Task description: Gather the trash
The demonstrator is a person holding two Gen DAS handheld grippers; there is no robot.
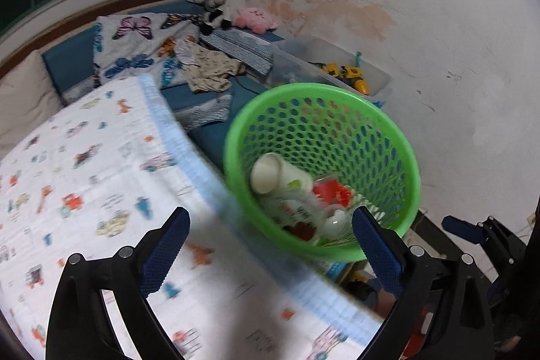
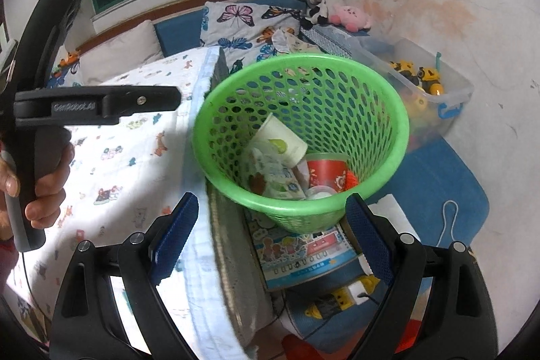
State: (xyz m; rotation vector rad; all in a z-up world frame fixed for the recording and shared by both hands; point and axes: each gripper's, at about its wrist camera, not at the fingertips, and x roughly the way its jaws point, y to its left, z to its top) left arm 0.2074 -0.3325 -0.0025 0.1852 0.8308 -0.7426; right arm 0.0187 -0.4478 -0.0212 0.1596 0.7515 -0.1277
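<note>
A green mesh wastebasket (image 1: pixel 398 137) stands beside the bed; it also shows in the right wrist view (image 2: pixel 378 97). Inside lie a white paper cup (image 1: pixel 276 174) (image 2: pixel 283 140), a red cup (image 1: pixel 332 191) (image 2: pixel 325 174), a printed wrapper (image 1: pixel 297 211) (image 2: pixel 276 177) and a small white piece (image 1: pixel 335 221). My left gripper (image 1: pixel 270 245) is open and empty above the bed edge, just before the basket. My right gripper (image 2: pixel 271 231) is open and empty over the basket's near rim. The left gripper's body (image 2: pixel 101 105) shows at the left of the right wrist view, held by a hand.
A bed with a white patterned quilt (image 1: pixel 84 174) (image 2: pixel 118 140) lies left of the basket. A clear bin of yellow toy trucks (image 1: pixel 341 73) (image 2: pixel 425 83) stands by the wall. Plush toys (image 1: pixel 222 2), clothes (image 1: pixel 209 70), a children's book (image 2: pixel 303 252) and a blue mat (image 2: pixel 438 191) are nearby.
</note>
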